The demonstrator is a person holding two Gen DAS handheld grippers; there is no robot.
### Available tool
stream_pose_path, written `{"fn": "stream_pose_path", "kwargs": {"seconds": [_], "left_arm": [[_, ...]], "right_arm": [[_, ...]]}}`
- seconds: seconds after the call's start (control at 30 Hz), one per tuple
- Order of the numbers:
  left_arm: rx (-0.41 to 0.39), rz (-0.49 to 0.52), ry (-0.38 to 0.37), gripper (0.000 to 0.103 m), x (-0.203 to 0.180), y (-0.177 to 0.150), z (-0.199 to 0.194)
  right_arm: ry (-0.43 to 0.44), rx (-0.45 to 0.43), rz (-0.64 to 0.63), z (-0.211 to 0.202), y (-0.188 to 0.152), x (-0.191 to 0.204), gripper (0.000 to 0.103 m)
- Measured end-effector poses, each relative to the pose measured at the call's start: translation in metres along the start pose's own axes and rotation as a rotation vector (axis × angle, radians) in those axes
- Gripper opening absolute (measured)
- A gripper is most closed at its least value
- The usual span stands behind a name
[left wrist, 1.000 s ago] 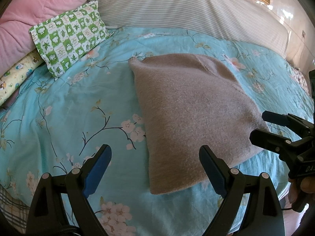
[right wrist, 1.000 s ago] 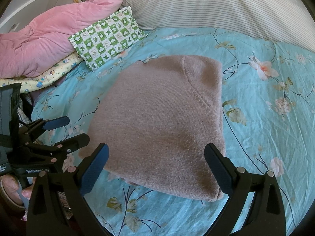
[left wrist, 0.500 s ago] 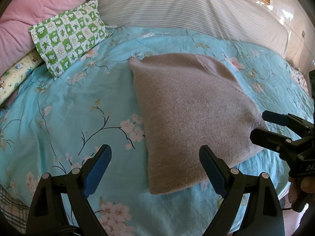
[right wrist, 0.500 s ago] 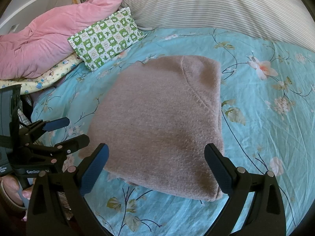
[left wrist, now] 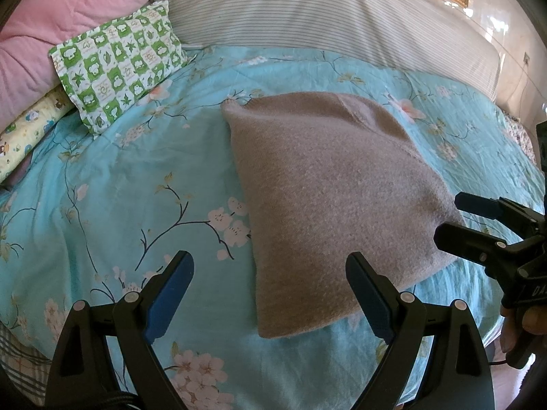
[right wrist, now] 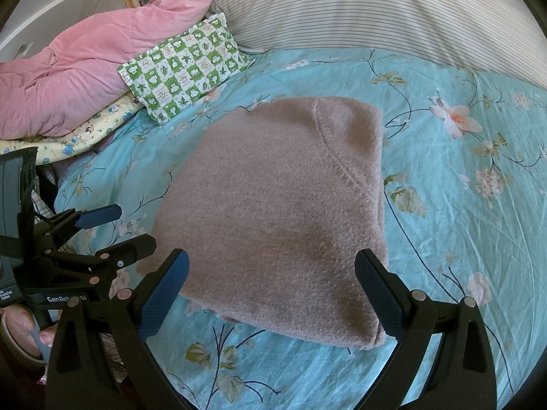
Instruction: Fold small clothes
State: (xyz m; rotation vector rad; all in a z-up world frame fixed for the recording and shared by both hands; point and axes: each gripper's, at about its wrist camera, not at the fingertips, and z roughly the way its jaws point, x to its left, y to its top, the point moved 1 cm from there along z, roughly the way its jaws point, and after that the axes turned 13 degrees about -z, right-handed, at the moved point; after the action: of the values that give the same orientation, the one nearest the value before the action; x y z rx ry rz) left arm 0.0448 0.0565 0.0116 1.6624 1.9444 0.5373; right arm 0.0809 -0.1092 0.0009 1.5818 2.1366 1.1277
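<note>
Left wrist view: the left gripper (left wrist: pixel 270 273) is held above the turquoise floral bedsheet (left wrist: pixel 112 184), jaws spread wide, nothing between the blue pads (left wrist: pixel 169 299). The folded grey-brown sweater (left wrist: pixel 328 198) is seen lying flat on the sheet, ahead and slightly right of the jaw gap; its near corner is overlapped in the picture by the right-hand finger, though contact cannot be told. The right gripper (left wrist: pixel 451 218) is seen at the right edge, its fingers parted, tips just beside the sweater's right corner. A green checked pillow (left wrist: pixel 119 71) is noted at upper left, with a pink quilt (left wrist: pixel 54 30) behind it and a striped bolster (left wrist: pixel 324 17) along the far side. Compared with the frames at 1.0 s and 0.5 s ago, no appreciable shift of sweater or grippers is recorded.

Right wrist view: the right gripper (right wrist: pixel 271 273) is likewise held wide apart and empty over the near edge of the sweater (right wrist: pixel 273 212). The garment is seen as a neat rectangle, folded edge to the right, a seam line curving across its upper right. The left gripper (right wrist: pixel 131 225) is seen at the left, fingers apart, tips close to the sweater's left corner. The pillow (right wrist: pixel 184 68) and quilt (right wrist: pixel 82 71) are noted at upper left. Against the earlier frames, the scene is unchanged apart from a very slight drift of framing.
</note>
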Motion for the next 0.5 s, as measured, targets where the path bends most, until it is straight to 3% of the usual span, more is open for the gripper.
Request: {"fn": "stream_pose_path", "kwargs": {"seconds": [0.5], "left_arm": [[0.001, 0.004, -0.001, 0.091, -0.0020, 0.0007, 0.0003]], "right_arm": [[0.001, -0.001, 0.000, -0.0004, 0.0005, 0.0002, 0.098]]}}
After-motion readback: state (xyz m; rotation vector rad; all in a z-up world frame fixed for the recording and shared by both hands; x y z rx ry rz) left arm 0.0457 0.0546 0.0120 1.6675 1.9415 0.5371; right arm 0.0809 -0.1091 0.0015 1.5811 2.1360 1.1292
